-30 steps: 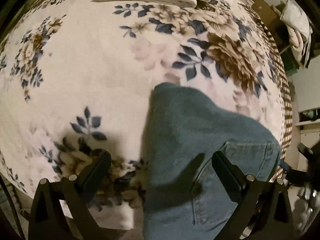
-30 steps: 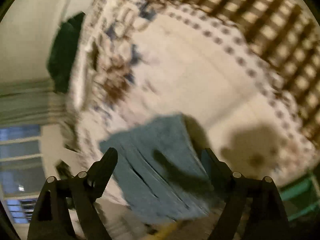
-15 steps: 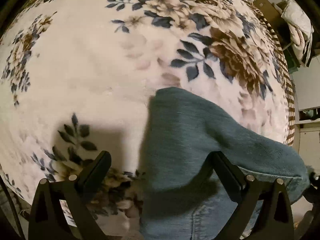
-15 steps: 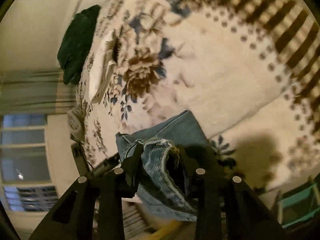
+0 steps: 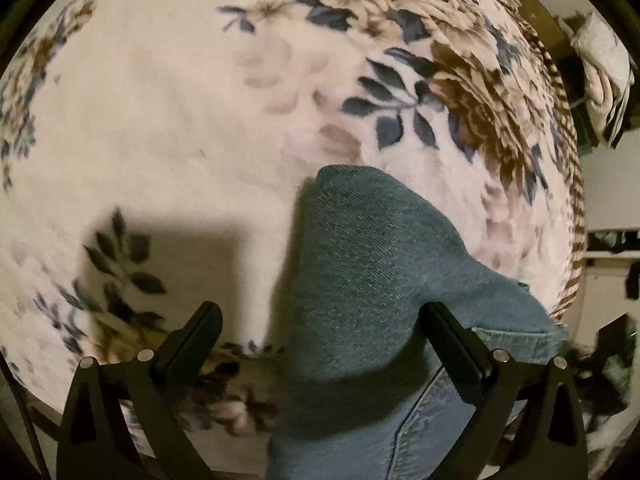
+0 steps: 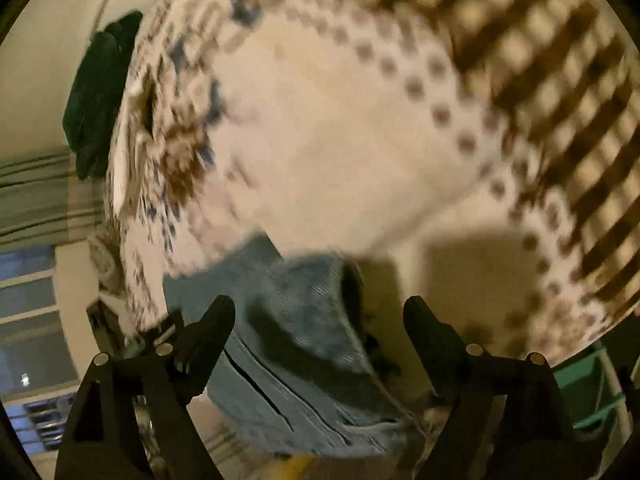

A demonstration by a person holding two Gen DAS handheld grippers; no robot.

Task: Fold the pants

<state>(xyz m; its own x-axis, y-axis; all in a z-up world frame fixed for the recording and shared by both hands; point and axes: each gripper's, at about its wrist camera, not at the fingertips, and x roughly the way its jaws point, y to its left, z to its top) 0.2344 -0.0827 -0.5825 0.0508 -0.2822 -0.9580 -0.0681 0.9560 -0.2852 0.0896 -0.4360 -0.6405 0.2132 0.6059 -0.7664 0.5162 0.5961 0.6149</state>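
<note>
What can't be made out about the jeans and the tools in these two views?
- Jeans: lower part cut off by the bottom edge in the left wrist view.
- Jeans' folded layers: smeared by motion blur in the right wrist view.
- Right tool: barely seen in the left wrist view, dark at the right edge.

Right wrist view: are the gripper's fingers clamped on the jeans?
No. The right gripper has just been opening, and the jeans lie loose between its spread fingers.
</note>
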